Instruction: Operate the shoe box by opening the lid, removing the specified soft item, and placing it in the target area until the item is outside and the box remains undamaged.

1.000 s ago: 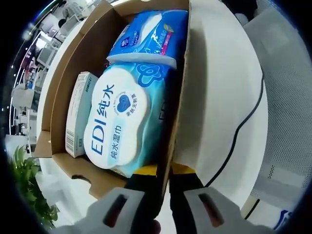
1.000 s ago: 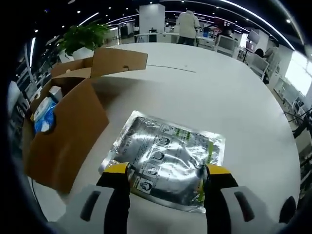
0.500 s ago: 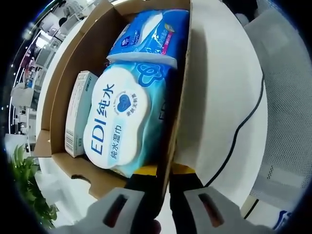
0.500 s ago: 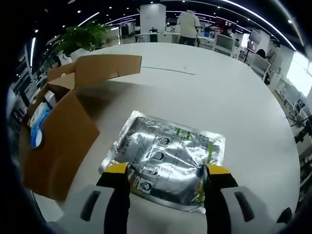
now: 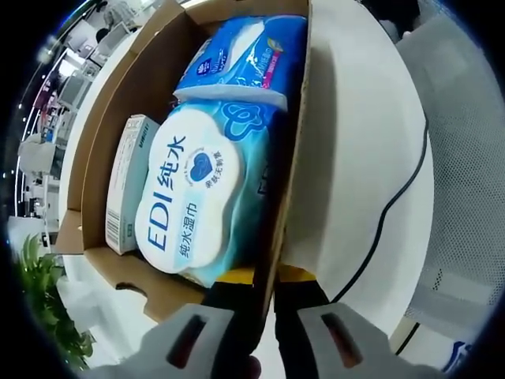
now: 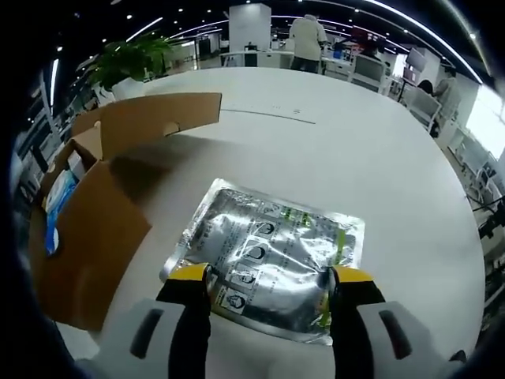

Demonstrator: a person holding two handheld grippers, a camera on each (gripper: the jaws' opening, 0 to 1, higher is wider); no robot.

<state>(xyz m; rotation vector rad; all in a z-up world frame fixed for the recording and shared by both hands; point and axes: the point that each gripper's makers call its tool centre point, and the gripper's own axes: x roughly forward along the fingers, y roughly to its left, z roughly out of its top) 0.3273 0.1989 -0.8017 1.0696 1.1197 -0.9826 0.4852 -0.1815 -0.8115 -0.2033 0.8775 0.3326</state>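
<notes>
The brown cardboard shoe box (image 5: 289, 158) stands open, and my left gripper (image 5: 264, 278) is shut on the edge of its side wall. Inside lie a white and blue wet wipes pack (image 5: 189, 197), a blue tissue pack (image 5: 241, 59) and a small pale carton (image 5: 126, 185). In the right gripper view the box (image 6: 95, 229) sits at the left with its lid flap (image 6: 158, 114) raised. A silver foil pouch (image 6: 268, 253) lies flat on the white table (image 6: 371, 150). My right gripper (image 6: 270, 286) is open, its yellow tips on either side of the pouch's near edge.
A black cable (image 5: 394, 205) runs over the table beside the box, with a grey mesh chair (image 5: 473, 158) beyond it. A potted plant (image 6: 130, 59) stands behind the box. A person (image 6: 306, 38) stands far off among office desks.
In the right gripper view the box has shifted left and turned, its flap swinging round. The pouch and right gripper have stayed put. The left gripper keeps its hold on the wall.
</notes>
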